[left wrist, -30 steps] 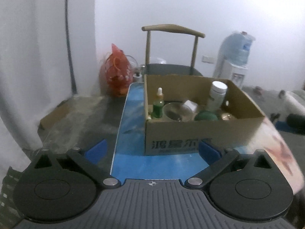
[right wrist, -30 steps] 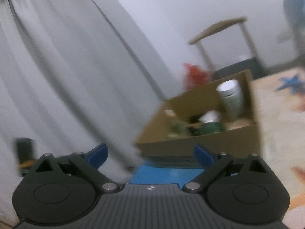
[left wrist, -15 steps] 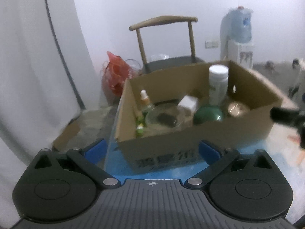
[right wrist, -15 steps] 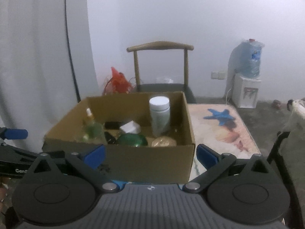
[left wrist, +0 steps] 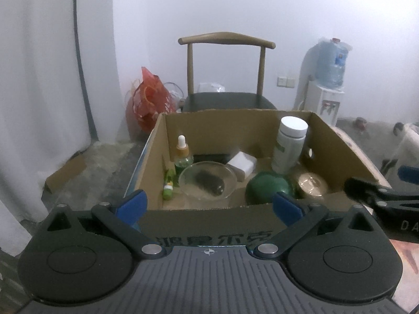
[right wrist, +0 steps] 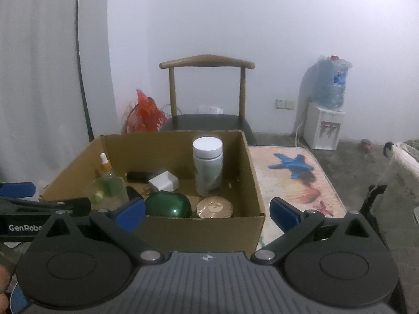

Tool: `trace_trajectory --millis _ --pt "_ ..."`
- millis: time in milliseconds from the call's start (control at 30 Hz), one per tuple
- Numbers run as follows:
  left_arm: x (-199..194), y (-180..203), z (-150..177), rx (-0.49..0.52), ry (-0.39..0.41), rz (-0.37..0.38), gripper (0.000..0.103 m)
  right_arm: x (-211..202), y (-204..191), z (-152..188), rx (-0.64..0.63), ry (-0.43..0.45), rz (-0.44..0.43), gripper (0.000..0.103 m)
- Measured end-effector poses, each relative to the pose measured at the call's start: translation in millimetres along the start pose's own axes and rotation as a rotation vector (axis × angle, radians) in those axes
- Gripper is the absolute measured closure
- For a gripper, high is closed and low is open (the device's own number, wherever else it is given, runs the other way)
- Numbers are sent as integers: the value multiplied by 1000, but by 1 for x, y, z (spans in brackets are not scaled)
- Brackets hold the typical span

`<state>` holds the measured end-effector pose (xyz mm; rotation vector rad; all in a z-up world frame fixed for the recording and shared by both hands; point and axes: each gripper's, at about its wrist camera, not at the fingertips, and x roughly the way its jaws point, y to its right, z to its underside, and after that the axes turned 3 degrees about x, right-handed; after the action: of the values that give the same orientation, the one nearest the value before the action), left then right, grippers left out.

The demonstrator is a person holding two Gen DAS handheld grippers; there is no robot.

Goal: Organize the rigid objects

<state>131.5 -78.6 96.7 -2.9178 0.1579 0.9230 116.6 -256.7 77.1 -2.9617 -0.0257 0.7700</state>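
Left gripper (left wrist: pixel 209 205): fingers spread, empty, lower frame before cardboard box (left wrist: pixel 209 231) | Right gripper (right wrist: pixel 208 210): fingers spread, empty | Box at frame centre held white-capped bottle (right wrist: pixel 207 166), dropper bottle (left wrist: pixel 182 153), glass bowl (left wrist: pixel 207 179), green bowl (right wrist: pixel 167 204), white charger (right wrist: pixel 164 181)

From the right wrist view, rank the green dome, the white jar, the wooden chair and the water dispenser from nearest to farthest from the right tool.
Measured from the right tool:
1. Green dome, in the box's front, just left of centre.
2. White jar, standing upright deeper in the box.
3. Wooden chair, behind the box.
4. Water dispenser, far right against the wall.
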Motion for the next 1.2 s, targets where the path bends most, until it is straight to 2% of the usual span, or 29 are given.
trace_trajectory --millis 1200 --pt "2 -1 2 23 -44 -28 0 5 -3 5 -14 -43 5 0"
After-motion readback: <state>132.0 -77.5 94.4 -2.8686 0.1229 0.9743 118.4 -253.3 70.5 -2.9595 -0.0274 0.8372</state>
